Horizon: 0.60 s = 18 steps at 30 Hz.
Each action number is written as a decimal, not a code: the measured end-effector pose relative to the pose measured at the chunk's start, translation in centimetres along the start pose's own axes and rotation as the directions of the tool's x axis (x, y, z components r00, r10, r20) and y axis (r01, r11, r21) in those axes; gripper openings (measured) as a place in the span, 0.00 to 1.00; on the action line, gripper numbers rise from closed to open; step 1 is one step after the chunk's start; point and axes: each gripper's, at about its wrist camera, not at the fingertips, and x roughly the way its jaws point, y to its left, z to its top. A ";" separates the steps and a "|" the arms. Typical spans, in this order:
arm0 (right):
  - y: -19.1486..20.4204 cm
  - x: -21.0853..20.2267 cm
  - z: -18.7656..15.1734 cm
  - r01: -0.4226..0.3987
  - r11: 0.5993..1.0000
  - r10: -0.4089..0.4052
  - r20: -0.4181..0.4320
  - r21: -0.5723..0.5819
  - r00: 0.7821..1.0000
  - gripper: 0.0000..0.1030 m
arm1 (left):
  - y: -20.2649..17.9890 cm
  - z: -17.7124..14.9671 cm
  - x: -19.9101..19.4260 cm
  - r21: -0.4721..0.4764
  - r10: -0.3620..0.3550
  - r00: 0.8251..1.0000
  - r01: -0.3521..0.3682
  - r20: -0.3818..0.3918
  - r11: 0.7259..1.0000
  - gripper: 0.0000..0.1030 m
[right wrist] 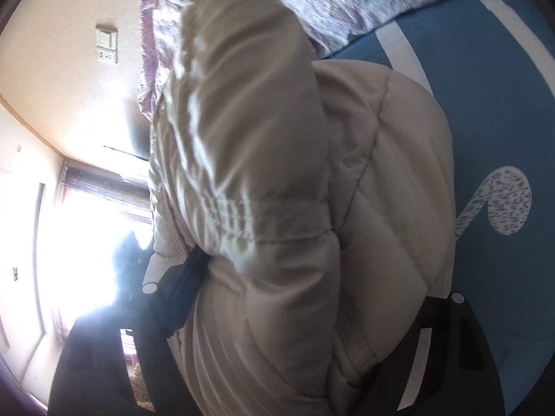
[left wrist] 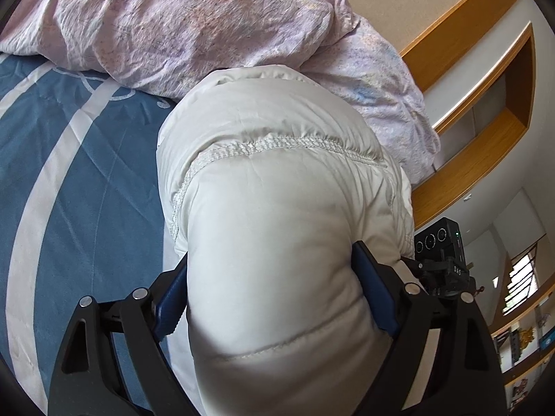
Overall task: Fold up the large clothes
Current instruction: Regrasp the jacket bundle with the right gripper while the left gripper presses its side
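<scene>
Both tongs clamp the same puffy jacket, each spread wide because the padding is so thick.

Left wrist view: left gripper [left wrist: 274, 291] has its blue pads [left wrist: 376, 298] pressed into the sides of a fat white roll of jacket [left wrist: 277, 180]. That roll bulges forward between the pads and runs to the far side, over the blue sheet [left wrist: 69, 173] on the left, toward the pink quilt [left wrist: 173, 24] heaped at the far end. Gripping the bulk this way likely keeps the fold from springing open while it is carried.

Right wrist view: right gripper [right wrist: 308, 298] straddles the jacket [right wrist: 263, 180] too; its left finger [right wrist: 184, 287] bites into the cloth, the right one is mostly hidden. A cuffed sleeve lies doubled over the quilted body, just ahead of the jaws, blue sheet [right wrist: 485, 104] to the right
</scene>
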 end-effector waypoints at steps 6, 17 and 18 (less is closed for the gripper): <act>-0.3 0.2 -0.7 0.039 0.999 -0.040 0.023 0.017 0.999 0.89 | 0.0 0.0 0.7 0.007 0.073 0.997 -0.073 -0.010 0.997 0.94; 6.9 -9.0 -2.3 0.317 0.948 -0.288 0.375 -0.017 0.881 0.91 | -3.9 0.0 -2.2 0.196 0.255 0.962 -0.270 0.101 0.943 0.95; 7.4 -8.7 -2.2 0.301 0.954 -0.274 0.363 -0.017 0.890 0.91 | -4.2 0.0 -2.3 0.209 0.264 0.958 -0.281 0.108 0.937 0.95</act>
